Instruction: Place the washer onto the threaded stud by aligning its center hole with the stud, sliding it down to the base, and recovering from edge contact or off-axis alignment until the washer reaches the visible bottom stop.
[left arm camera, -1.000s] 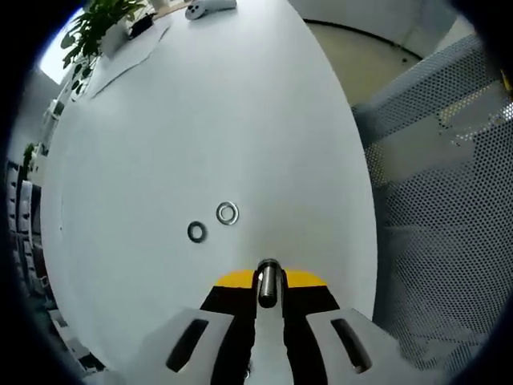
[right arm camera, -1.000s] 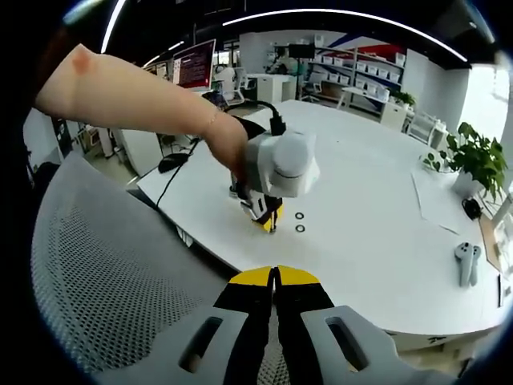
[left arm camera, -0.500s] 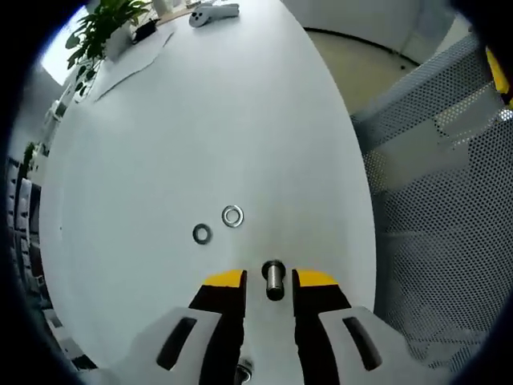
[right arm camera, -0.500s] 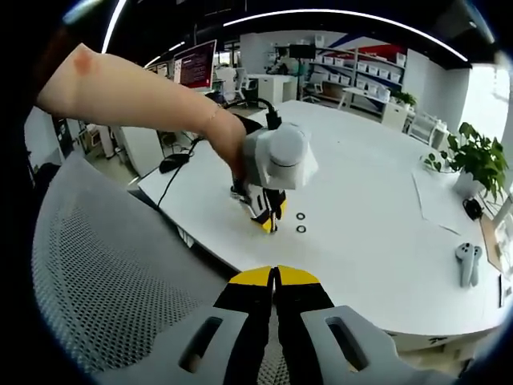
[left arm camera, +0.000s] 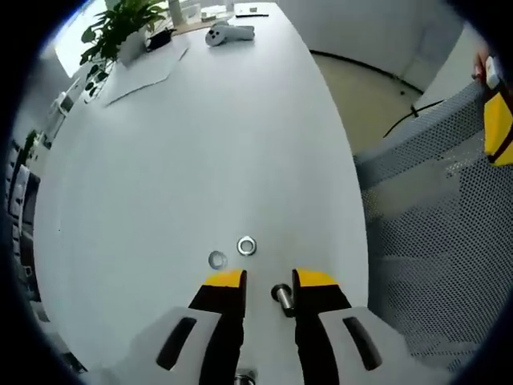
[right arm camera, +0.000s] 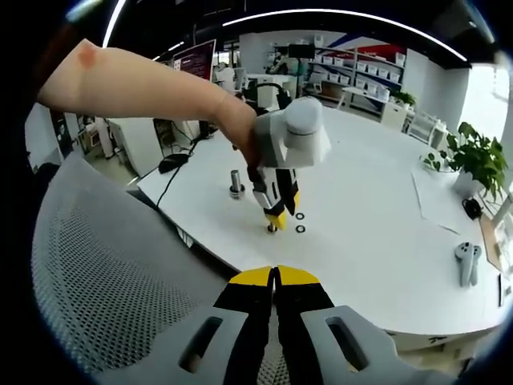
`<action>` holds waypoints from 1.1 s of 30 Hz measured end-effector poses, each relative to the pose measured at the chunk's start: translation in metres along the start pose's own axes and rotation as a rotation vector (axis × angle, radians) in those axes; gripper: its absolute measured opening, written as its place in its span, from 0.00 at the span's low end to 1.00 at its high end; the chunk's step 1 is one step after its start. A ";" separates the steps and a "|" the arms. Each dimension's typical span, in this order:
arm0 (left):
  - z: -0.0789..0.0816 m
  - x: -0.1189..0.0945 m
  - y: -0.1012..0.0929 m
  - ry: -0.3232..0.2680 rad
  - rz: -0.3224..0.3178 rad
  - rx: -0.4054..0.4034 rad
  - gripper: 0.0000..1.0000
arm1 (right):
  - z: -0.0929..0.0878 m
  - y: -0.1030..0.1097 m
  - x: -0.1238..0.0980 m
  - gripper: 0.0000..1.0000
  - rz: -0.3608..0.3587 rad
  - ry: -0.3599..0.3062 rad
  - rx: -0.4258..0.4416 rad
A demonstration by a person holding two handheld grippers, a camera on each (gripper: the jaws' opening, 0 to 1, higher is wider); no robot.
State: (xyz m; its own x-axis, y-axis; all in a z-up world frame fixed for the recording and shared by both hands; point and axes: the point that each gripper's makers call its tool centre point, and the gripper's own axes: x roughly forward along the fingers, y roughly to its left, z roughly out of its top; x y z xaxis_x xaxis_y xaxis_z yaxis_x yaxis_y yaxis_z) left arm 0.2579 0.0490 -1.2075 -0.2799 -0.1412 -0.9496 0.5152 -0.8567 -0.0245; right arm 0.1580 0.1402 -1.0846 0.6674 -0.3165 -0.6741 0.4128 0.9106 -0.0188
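Observation:
A short metal threaded stud stands on the white table, between my left gripper's open jaws and close to the right one. Two steel washers lie flat just ahead and to the left of the jaws. In the right gripper view a hand holds the left gripper tilted over the stud, with the washers just to its right. My right gripper is shut with nothing in it, above a mesh chair back.
A second metal post stands on the table left of the left gripper. A grey mesh chair borders the table's near edge. A white controller, paper and a potted plant sit at the far end.
One second ago my left gripper was shut on the stud; it opened and has since lifted and tilted, leaving the stud standing. The right gripper stayed still.

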 end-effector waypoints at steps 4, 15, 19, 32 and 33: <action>0.008 0.003 0.003 0.004 0.001 0.005 0.20 | 0.000 0.001 0.000 0.04 0.001 0.005 -0.002; 0.017 0.020 0.015 0.029 -0.020 -0.017 0.16 | 0.000 0.000 0.000 0.04 -0.001 0.001 0.000; 0.016 0.026 0.015 0.045 -0.022 0.001 0.16 | 0.000 0.000 0.000 0.04 0.000 -0.001 0.000; 0.011 0.032 0.021 0.080 -0.002 0.007 0.14 | 0.000 0.001 0.001 0.04 0.010 0.005 -0.007; 0.011 0.032 0.021 0.080 -0.003 0.008 0.14 | 0.000 0.001 0.001 0.04 0.009 0.003 -0.006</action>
State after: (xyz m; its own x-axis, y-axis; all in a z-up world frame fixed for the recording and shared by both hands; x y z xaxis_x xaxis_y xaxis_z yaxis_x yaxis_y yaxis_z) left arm 0.2511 0.0210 -1.2354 -0.2154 -0.0990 -0.9715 0.5076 -0.8612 -0.0248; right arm 0.1589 0.1409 -1.0852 0.6697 -0.3073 -0.6761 0.4025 0.9153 -0.0173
